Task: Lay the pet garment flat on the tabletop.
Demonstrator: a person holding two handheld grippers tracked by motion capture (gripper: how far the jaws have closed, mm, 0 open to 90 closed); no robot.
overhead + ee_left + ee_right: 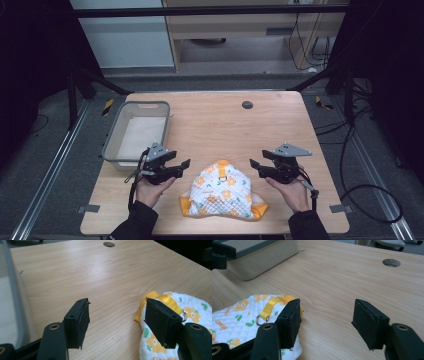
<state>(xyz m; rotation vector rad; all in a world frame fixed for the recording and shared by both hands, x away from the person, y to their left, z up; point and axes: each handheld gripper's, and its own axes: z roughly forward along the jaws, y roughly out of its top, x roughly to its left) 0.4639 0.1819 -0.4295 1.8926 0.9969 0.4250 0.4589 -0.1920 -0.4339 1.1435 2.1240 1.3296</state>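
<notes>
White quilted bib (222,192) with orange flowers, yellow trim and a strap with a metal ring lies near the tabletop's front edge, between your left gripper (181,166) and right gripper (257,167), both spread, empty.

The high view looks forward and down from above the person's side, taking in the whole table (215,120). The left gripper view sits low and close, facing across the tabletop toward the hole (109,244). The right gripper view, equally low, faces the tub (257,252). All three share the cloth (222,192).
</notes>
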